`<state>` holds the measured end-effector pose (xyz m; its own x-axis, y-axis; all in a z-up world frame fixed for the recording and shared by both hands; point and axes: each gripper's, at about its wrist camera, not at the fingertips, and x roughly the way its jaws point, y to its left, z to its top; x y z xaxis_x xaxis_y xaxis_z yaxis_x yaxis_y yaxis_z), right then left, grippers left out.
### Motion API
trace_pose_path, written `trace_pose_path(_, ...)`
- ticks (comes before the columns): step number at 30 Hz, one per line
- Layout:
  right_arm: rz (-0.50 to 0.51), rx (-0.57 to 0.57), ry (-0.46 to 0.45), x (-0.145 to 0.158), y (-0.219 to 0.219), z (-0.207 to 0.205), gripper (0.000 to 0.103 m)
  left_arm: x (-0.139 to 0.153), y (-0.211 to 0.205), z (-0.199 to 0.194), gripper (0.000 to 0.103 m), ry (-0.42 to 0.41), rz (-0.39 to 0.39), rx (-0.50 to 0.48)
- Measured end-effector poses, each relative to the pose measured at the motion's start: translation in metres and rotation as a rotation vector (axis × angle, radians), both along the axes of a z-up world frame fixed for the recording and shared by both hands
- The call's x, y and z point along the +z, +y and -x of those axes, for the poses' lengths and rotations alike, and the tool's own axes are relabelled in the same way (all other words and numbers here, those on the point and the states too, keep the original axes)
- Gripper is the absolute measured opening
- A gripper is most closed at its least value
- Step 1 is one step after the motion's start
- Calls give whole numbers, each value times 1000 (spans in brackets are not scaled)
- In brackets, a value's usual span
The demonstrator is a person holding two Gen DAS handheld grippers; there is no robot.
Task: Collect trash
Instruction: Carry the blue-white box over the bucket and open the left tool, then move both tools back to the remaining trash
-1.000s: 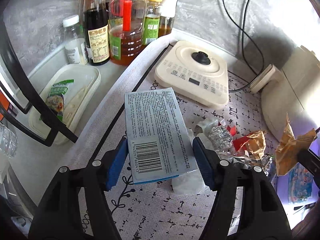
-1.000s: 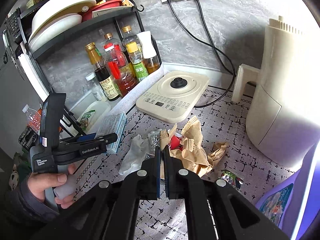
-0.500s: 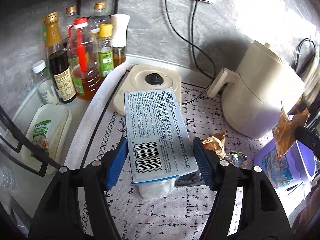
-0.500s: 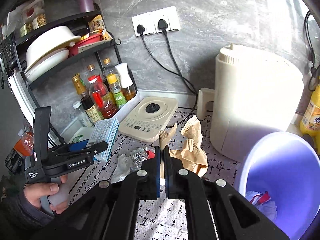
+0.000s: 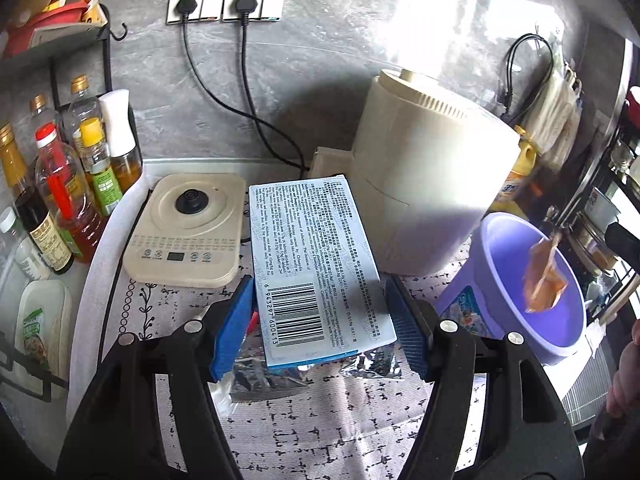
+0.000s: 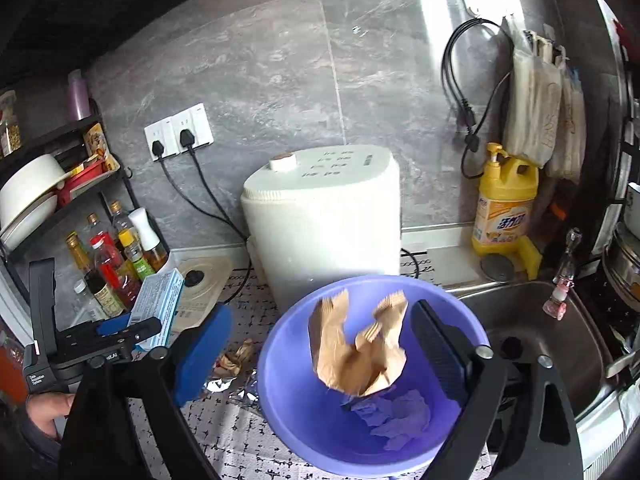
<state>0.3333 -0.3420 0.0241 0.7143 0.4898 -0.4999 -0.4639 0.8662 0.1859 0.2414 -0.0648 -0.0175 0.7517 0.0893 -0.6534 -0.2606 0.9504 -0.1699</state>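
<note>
My left gripper (image 5: 320,304) is shut on a pale blue carton (image 5: 312,256) with a barcode, its blue pads pressing on both long sides above the patterned mat. The right wrist view shows the same carton (image 6: 158,304) at the left. My right gripper (image 6: 320,316) hangs over the purple bin (image 6: 288,420) with its jaws opening wide. A crumpled brown paper bag (image 6: 356,352) falls loose between them, touching neither pad. In the left wrist view that paper bag (image 5: 544,276) drops over the bin (image 5: 500,240). Crumpled tissue lies at the bin's bottom.
A white appliance (image 5: 424,200) stands behind the bin, a flat cooker (image 5: 188,232) to its left, oil and sauce bottles (image 5: 60,200) in the corner. Foil wrappers (image 5: 280,372) and a paper scrap (image 6: 236,360) lie on the mat. A steel sink (image 6: 540,340) is to the right.
Both grippers swung right and rose, from the trash pile toward the purple bin. My right gripper let go of the brown paper bag, which now drops into the bin. The carton stays gripped.
</note>
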Motion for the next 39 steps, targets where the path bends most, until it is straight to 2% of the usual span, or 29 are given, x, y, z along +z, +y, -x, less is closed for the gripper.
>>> trace_pose_path(12, -16, -165, 47, -11, -96, 14, 93, 37, -80, -29, 66, -90, -16, -153)
trace_pose_path(24, -8, -223, 49, -15, -164, 33, 94, 42, -155, -58, 68, -120, 19, -273)
trace_pose_path(25, -8, -225, 51, -16, -167, 35, 94, 42, -158, -60, 74, -122, 24, -284)
trace_pose_path(26, -7, -227, 53, -17, -170, 35, 94, 42, -161, -60, 87, -127, 30, -293)
trace_pose_path(27, -9, -228, 56, -18, -173, 36, 94, 43, -163, -59, 92, -140, 34, -298)
trace_pose_path(29, -14, -227, 67, -22, -179, 37, 94, 45, -164, -54, 96, -164, 34, -297)
trace_pose_path(32, -20, -212, 79, -27, -181, 37, 94, 45, -160, -46, 97, -161, 29, -276)
trace_pose_path(39, -33, -110, 96, -37, -162, 36, 95, 33, -127, -17, 97, -132, 26, -142)
